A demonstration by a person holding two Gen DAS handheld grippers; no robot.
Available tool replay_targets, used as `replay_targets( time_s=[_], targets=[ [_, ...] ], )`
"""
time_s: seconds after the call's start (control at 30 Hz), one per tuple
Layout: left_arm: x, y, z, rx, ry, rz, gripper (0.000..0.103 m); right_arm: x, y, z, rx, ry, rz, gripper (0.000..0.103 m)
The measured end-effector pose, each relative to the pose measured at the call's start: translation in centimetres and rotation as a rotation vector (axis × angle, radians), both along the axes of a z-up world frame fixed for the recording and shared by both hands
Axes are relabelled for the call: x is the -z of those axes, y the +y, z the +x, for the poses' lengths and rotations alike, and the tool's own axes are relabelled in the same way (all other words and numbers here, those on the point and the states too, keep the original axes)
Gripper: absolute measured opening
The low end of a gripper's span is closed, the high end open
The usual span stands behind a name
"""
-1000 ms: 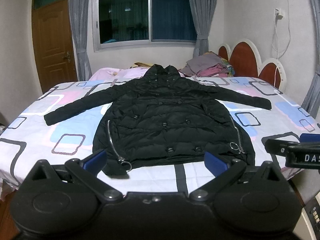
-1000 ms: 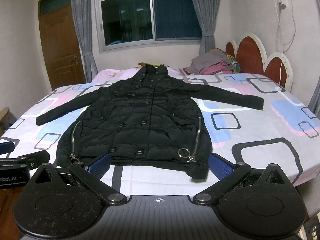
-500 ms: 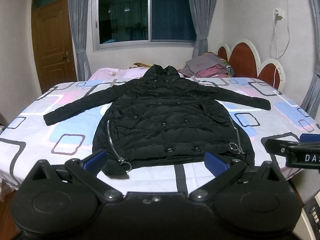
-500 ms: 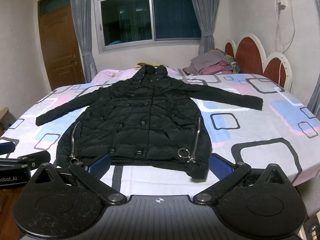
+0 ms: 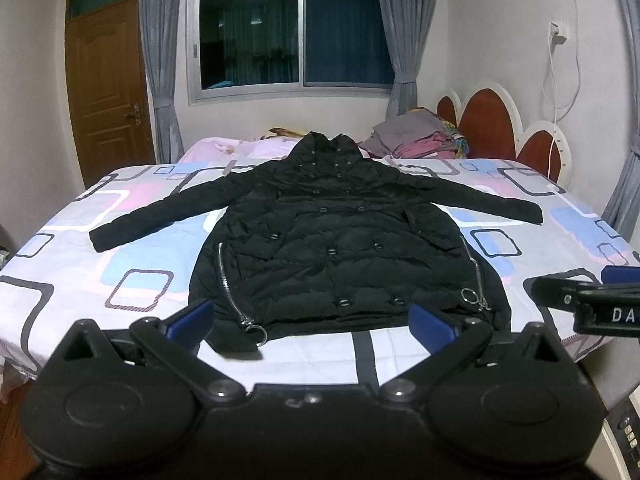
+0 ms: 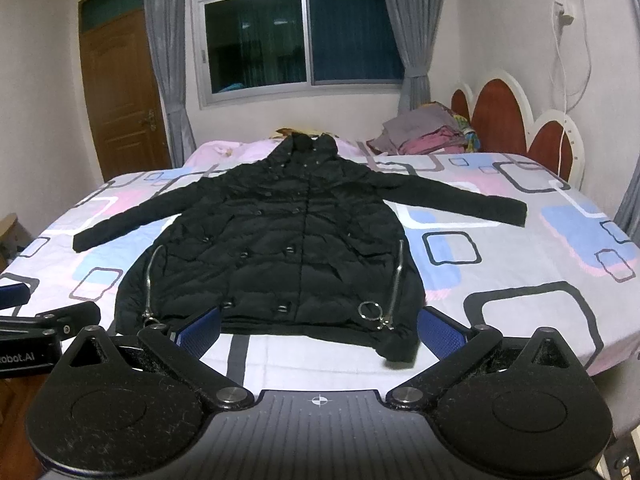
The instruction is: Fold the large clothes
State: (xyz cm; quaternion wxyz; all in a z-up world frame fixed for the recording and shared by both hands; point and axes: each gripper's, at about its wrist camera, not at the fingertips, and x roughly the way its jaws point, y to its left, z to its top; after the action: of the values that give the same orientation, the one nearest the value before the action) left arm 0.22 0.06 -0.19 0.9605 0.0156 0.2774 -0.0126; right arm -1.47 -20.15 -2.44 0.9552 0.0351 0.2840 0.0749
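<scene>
Showing no change from a second earlier: black quilted coat [image 5: 344,248] lies flat at 12 o'clock on the patterned bedsheet [image 5: 120,248]; left gripper [image 5: 312,318] and right gripper [image 6: 318,328] hover spread, empty; folding unstarted.

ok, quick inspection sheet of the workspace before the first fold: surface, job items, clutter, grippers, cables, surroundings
Surface: bed with a patterned sheet, wrinkled in places.
Job's things: black padded coat laid flat, front up, both sleeves spread, collar towards the window, unfolded.
Clutter: pile of folded clothes at the headboard end, apart from the coat.
Grippers: left gripper open, at the coat's hem edge, holding nothing; right gripper open, likewise empty.
Cables: white cable hangs from a wall socket beside the headboard, off the bed.
Surroundings: window dark, grey curtains, wooden door shut.
</scene>
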Motion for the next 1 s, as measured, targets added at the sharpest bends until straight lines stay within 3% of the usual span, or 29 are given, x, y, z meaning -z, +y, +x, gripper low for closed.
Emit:
replay_targets(
  time_s=[1.0],
  targets=[
    [-0.13, 0.25, -0.06, 0.001, 0.0, 0.003, 0.103, -0.09, 0.09, -0.11, 0.0, -0.002, 0.0, 0.103]
  ],
)
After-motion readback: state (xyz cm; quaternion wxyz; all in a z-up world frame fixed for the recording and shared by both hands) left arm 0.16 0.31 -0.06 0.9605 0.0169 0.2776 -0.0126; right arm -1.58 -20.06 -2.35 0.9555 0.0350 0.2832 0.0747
